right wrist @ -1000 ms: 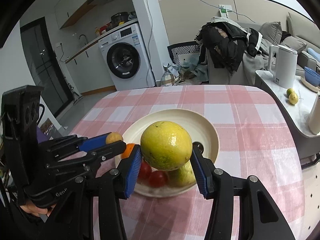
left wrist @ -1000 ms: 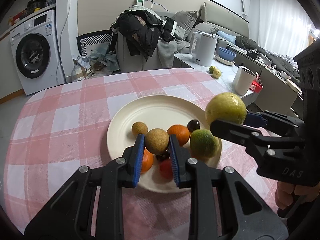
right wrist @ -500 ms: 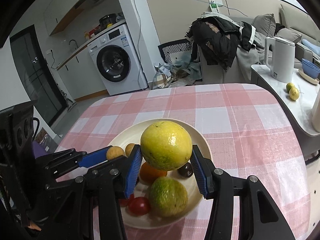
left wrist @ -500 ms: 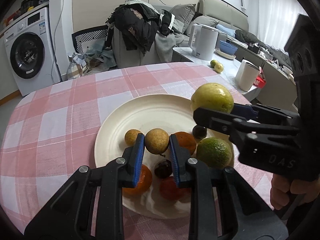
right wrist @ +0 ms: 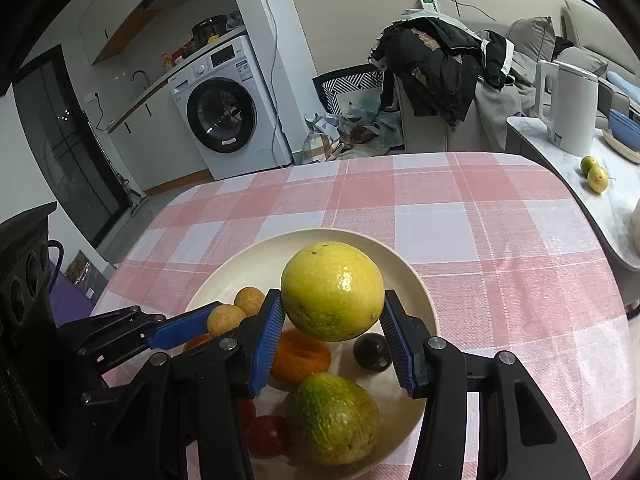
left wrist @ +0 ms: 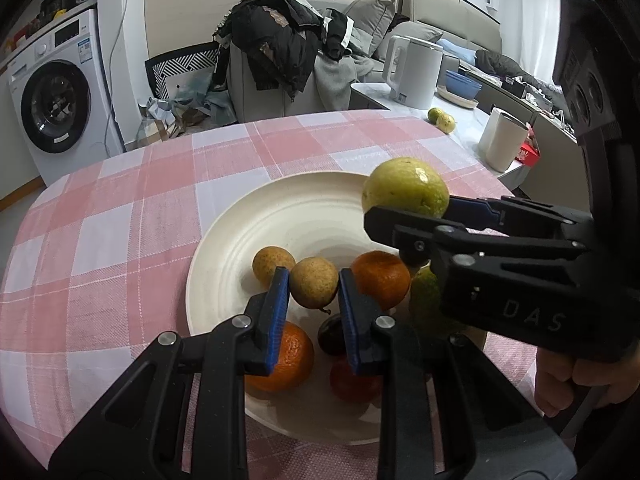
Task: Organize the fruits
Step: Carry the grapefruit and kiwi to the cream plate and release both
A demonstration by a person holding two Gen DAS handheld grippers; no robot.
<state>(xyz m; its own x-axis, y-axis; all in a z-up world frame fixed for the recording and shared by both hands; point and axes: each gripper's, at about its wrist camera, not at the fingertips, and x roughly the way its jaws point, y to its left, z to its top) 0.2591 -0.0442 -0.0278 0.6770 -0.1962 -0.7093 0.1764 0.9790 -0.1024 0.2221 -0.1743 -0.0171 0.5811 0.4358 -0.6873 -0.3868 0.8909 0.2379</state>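
A cream plate (left wrist: 280, 220) on the pink checked tablecloth holds two oranges (left wrist: 380, 278), a small brown fruit (left wrist: 273, 264), a dark plum (right wrist: 372, 351), a green fruit (right wrist: 334, 418) and red tomatoes (right wrist: 267, 436). My left gripper (left wrist: 313, 292) is shut on a small round brown fruit (left wrist: 313, 287) just above the plate. My right gripper (right wrist: 332, 316) is shut on a large yellow-green fruit (right wrist: 333, 296), held over the plate's right side; it also shows in the left wrist view (left wrist: 404, 192).
A side counter at the right carries a white kettle (left wrist: 414, 70), a blue bowl (left wrist: 462, 84), two small citrus fruits (right wrist: 596, 174) and a white cup (left wrist: 502, 144). A chair draped in dark clothes (left wrist: 280, 52) and a washing machine (left wrist: 52, 104) stand beyond the table.
Both grippers, each still holding its fruit, have moved forward and lower over the plate. The plate fills more of both views.
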